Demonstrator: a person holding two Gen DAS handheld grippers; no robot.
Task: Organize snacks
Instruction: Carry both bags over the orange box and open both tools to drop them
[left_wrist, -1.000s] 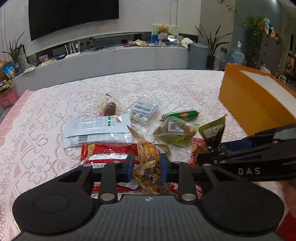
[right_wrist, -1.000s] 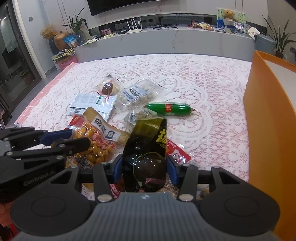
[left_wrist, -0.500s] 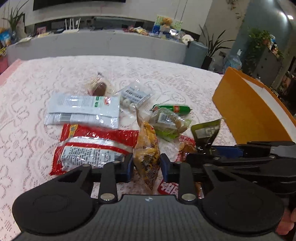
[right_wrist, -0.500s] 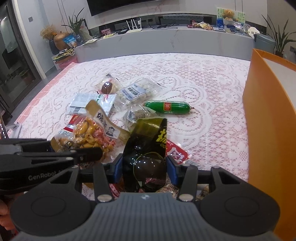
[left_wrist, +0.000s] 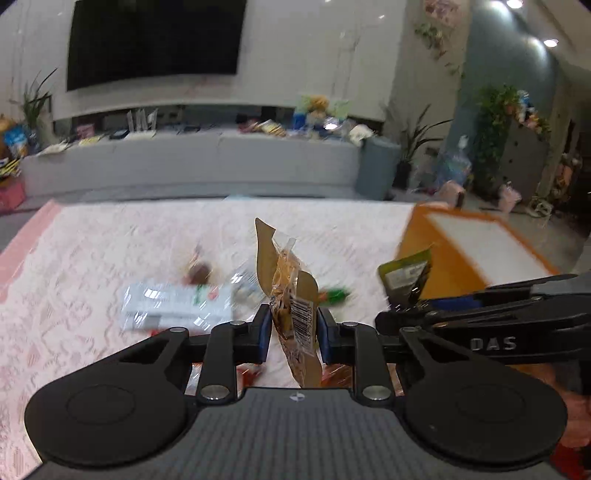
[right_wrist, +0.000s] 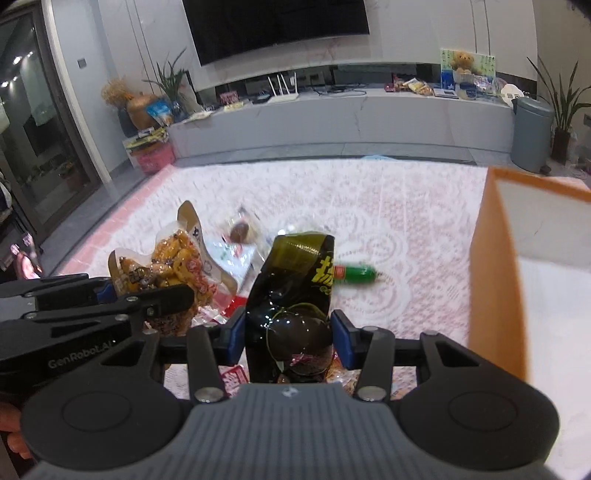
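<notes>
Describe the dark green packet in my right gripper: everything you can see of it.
The dark green packet is a glossy, crinkled plastic pouch with yellow lettering on one side and a round dark item bulging inside near the bottom. It stands roughly upright, clamped at its lower part between the blue pads of the right gripper, top edge free and slightly curled. It hangs above the lace tablecloth, touching nothing else. The left wrist view shows a label on its other side.

A pink-and-white lace tablecloth (right_wrist: 388, 221), an orange box (right_wrist: 495, 266), and a dark green snack bag (right_wrist: 291, 280).
</notes>
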